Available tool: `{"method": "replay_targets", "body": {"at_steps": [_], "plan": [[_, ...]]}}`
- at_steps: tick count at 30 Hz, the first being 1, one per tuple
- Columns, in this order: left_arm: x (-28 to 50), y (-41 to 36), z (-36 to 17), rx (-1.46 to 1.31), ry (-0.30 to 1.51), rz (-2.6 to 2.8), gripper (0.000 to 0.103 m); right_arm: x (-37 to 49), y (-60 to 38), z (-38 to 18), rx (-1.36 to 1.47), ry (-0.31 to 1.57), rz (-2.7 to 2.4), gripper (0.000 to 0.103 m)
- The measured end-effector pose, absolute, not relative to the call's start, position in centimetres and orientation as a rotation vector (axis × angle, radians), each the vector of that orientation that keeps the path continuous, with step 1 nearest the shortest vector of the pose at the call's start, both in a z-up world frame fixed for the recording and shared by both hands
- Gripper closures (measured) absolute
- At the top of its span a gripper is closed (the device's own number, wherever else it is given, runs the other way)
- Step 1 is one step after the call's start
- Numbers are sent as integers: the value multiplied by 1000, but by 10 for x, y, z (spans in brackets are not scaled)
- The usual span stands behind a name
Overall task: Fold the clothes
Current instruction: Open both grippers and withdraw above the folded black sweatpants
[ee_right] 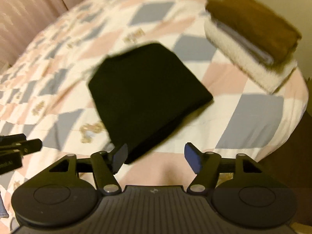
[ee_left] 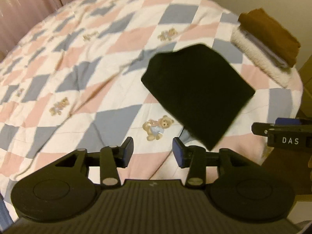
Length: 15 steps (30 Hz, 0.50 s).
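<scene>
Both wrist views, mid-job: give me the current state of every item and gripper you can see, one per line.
Black garment: folded into a compact block, lying flat on the quilt, ungripped.
Brown garment: folded, top of the corner stack.
Cream fleece item: folded, bottom of that stack.
Quilt: spread over the bed, lightly creased.
Left gripper: open, empty.
Right gripper: open, empty.

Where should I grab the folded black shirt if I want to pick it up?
Grab the black shirt at its near corner, the one pointing at the right hand-held gripper. Come in low from the front, over the quilt. That corner is thin enough to fit between the open jaws.
</scene>
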<state>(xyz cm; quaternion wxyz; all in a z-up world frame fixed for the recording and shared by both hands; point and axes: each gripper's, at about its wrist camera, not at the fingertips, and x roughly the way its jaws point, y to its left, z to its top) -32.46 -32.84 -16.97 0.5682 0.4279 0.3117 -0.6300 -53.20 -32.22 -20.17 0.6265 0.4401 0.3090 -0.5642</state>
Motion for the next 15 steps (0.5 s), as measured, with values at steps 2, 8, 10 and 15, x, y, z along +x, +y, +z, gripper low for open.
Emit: {"method": "replay_targets", "body": {"at_steps": [2, 8, 10, 15], "plan": [[-323, -317, -153, 976, 715, -1480, 56, -529, -313, -182, 973, 675, -1305, 30], [-318, -295, -116, 885, 687, -1485, 53, -525, -299, -148, 911, 649, -1305, 26], [-318, -291, -109, 859, 684, -1475, 51, -524, -301, -143, 899, 670, -1303, 24], [-321, -284, -98, 808, 687, -1422, 48, -526, -314, -137, 867, 739, -1283, 16]]}}
